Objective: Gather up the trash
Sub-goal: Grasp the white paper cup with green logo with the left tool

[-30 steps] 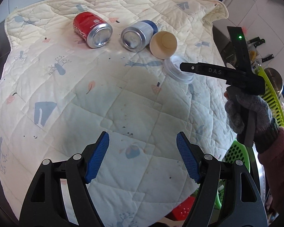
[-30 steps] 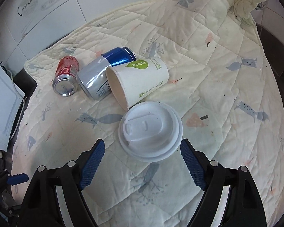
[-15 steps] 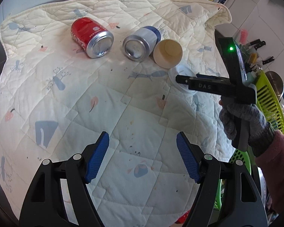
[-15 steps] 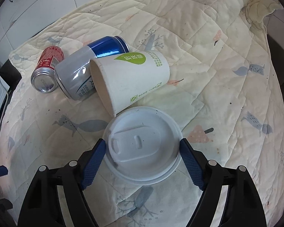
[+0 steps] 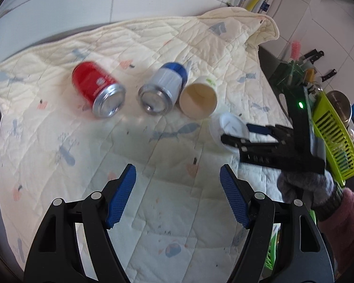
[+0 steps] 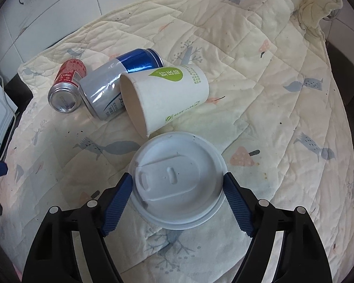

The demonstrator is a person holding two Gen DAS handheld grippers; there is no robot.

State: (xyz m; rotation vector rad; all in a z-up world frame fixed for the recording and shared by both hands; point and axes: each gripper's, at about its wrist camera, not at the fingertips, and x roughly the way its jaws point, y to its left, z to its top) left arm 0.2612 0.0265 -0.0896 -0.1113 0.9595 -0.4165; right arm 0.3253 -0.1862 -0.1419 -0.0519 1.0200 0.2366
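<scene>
Trash lies on a quilted mat (image 6: 259,75): from left, red Coke can (image 6: 67,87), blue-silver can (image 6: 120,82), tipped paper cup (image 6: 167,94), white plastic lid (image 6: 177,181). Left gripper (image 5: 178,195) hangs open, empty. Right gripper (image 6: 177,202) straddles the lid, pads at its rim, not yet squeezing; closing likely comes next.

Two cans (one red can (image 6: 67,87), one blue-and-silver can (image 6: 120,87)), one paper cup (image 6: 167,96), one white lid (image 6: 177,181)

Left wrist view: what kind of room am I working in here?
Probably a home kitchen: knives hang on the tiled wall, and a metal pot sits behind a green dish rack. A quilted cloth covers the worktop.
</scene>
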